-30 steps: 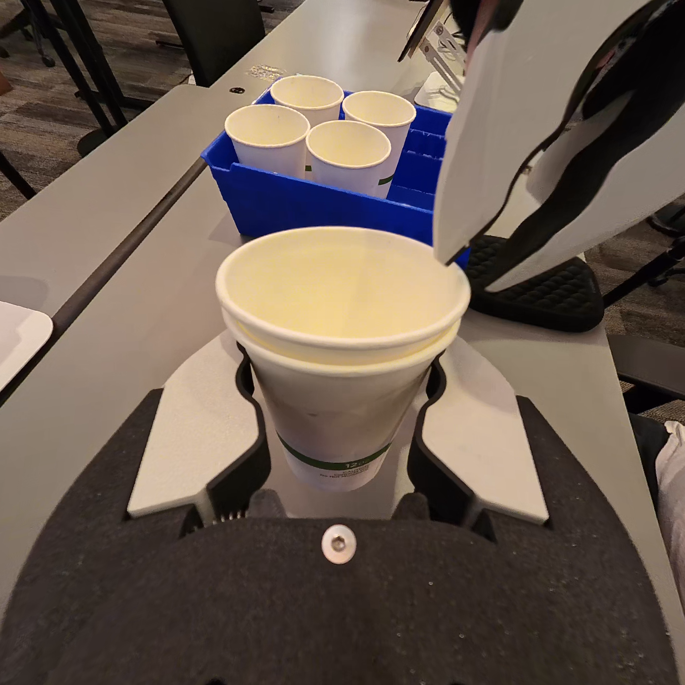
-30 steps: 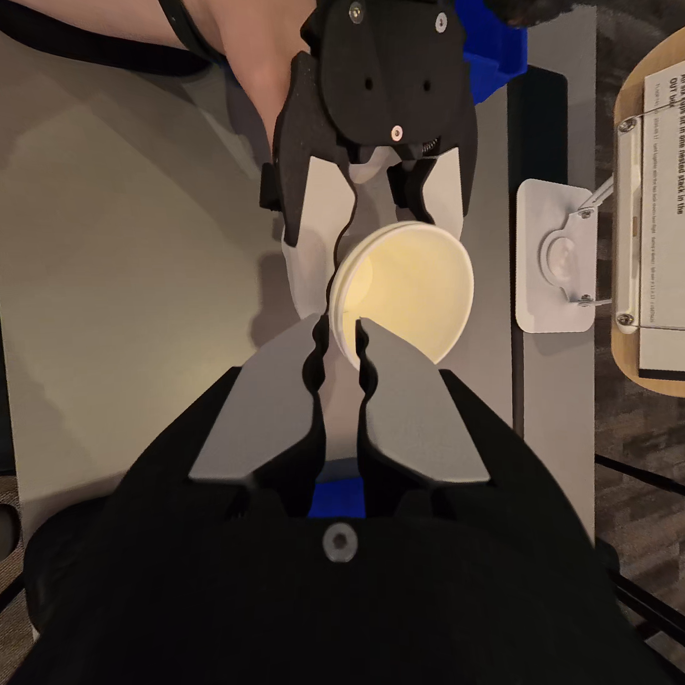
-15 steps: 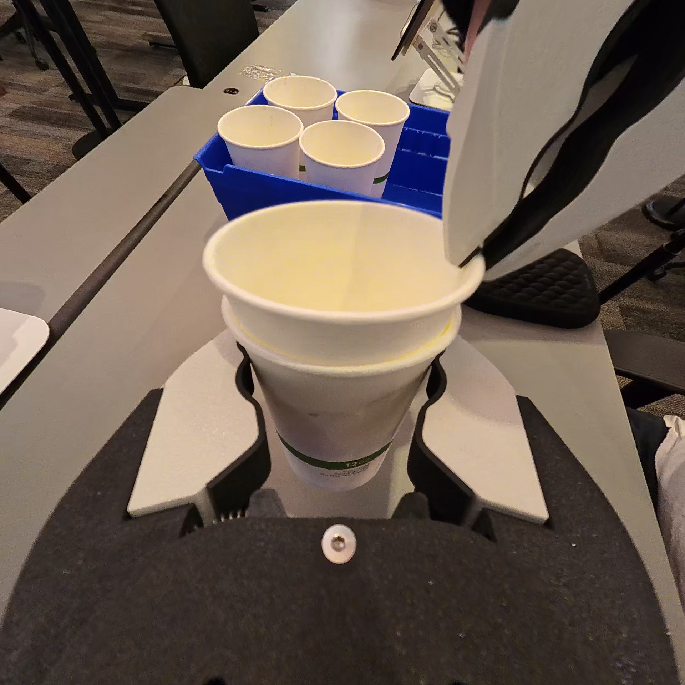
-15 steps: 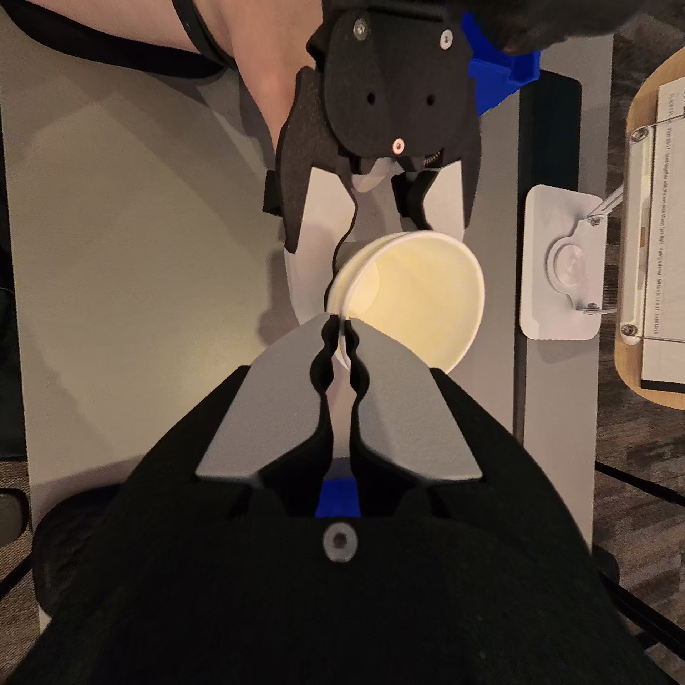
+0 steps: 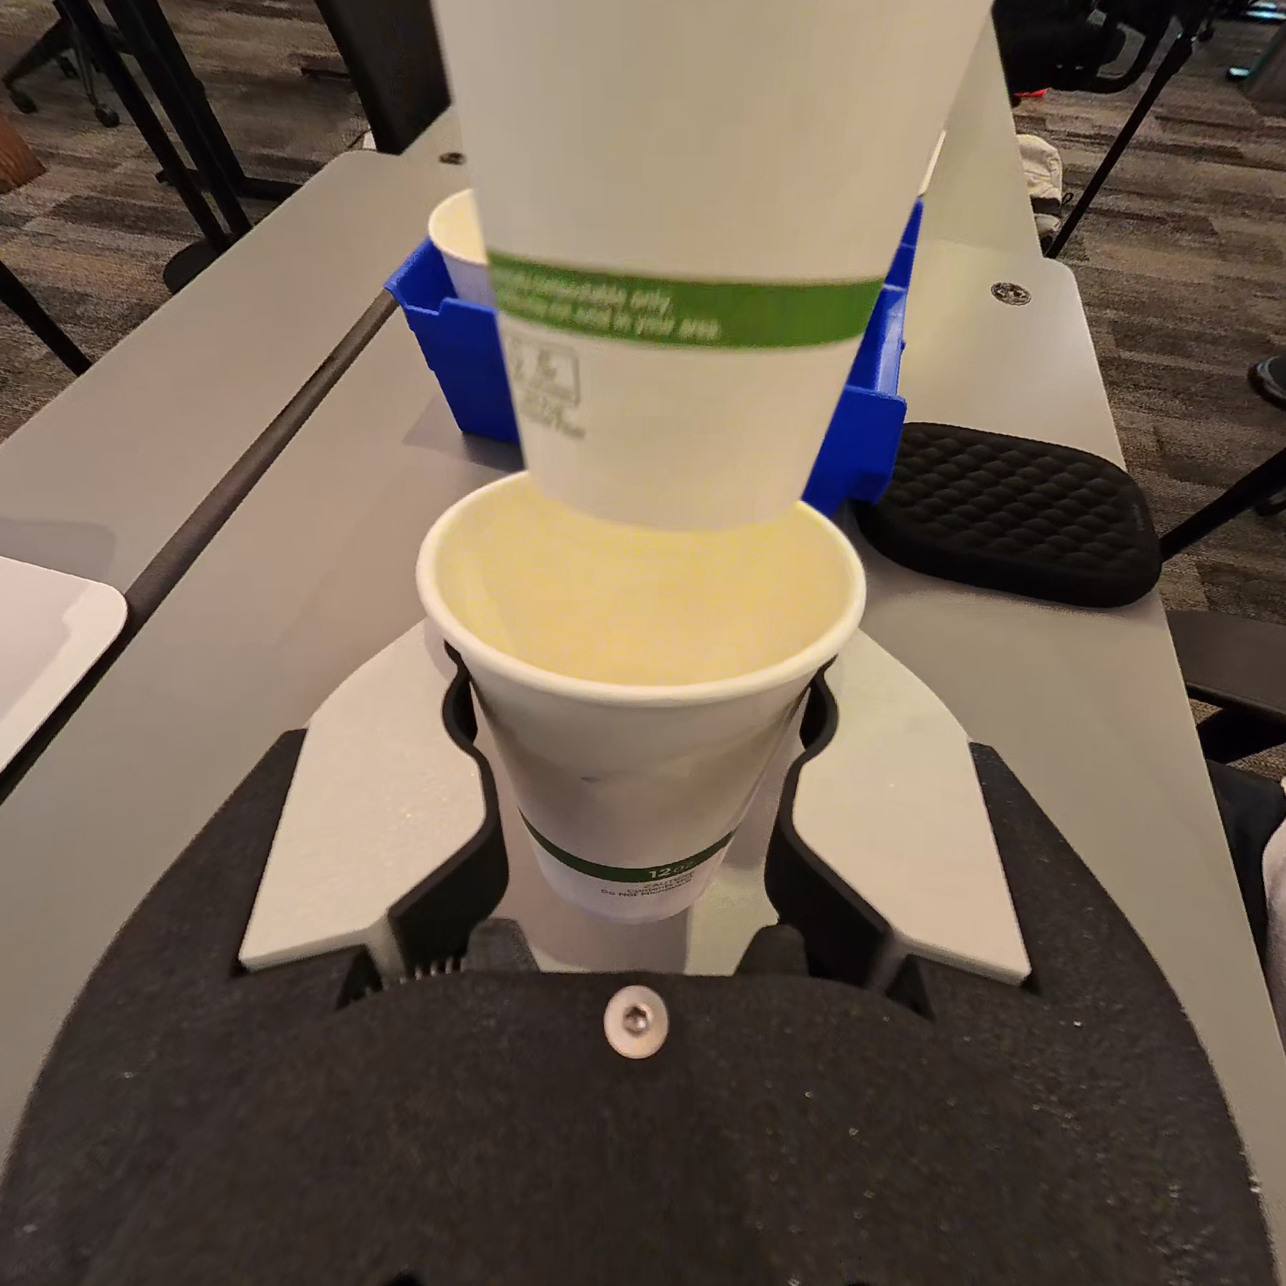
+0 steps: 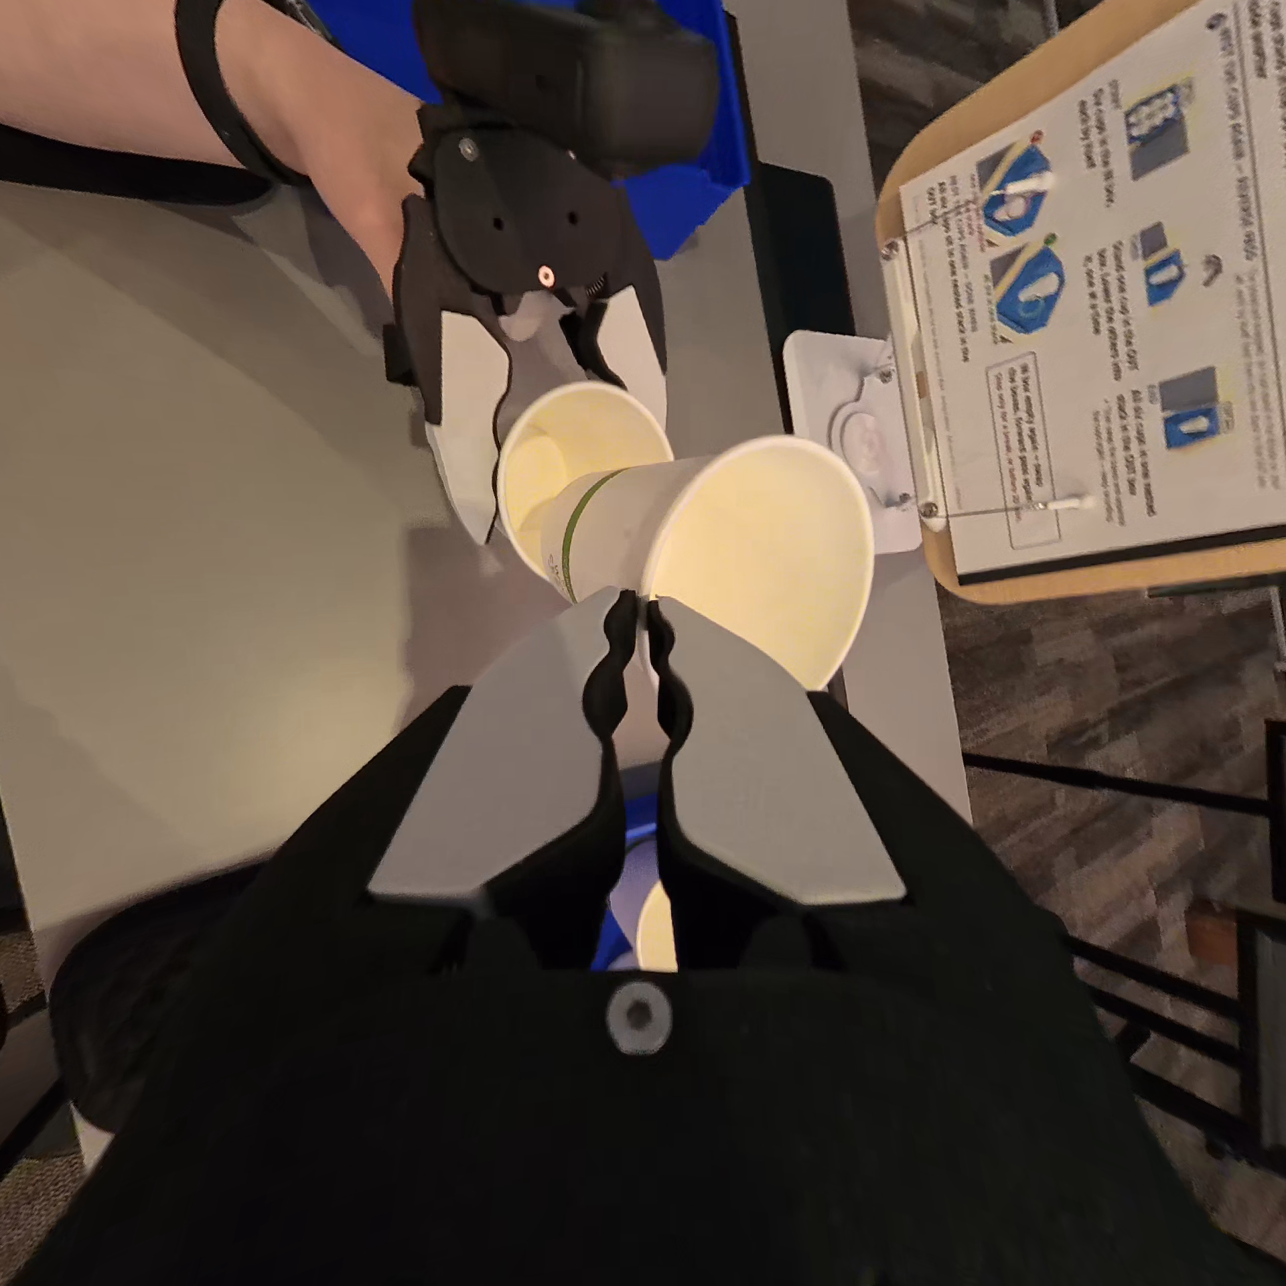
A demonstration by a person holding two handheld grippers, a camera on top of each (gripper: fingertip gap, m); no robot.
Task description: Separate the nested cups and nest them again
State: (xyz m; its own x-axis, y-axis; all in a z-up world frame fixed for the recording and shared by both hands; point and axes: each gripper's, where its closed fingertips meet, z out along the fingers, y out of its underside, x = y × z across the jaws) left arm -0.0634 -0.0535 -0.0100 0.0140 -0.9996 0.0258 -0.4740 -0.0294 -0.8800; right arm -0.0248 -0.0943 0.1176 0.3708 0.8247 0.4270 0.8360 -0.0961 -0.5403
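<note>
My left gripper [image 5: 640, 703] is shut on the outer paper cup [image 5: 626, 758], white with a green band, and holds it upright above the grey table [image 5: 278, 557]. It also shows in the right wrist view [image 6: 550, 445], with the outer cup [image 6: 557, 431] between its fingers. My right gripper [image 6: 639, 597] is shut on the rim of the inner cup [image 6: 758, 550]. The inner cup [image 5: 682, 278] hangs just above the outer cup, its base level with the outer cup's rim. The two cups are apart.
A blue bin [image 5: 459, 348] with more white cups stands behind on the table. A black padded mat [image 5: 1009, 508] lies to the right. A wooden clipboard with an instruction sheet [image 6: 1113, 313] and a white stand [image 6: 849, 431] sit at the right. A person's forearm [image 6: 209, 90] holds the left gripper.
My right gripper has lifted the inner cup up out of the outer cup. The left gripper still holds the outer cup in the same place.
</note>
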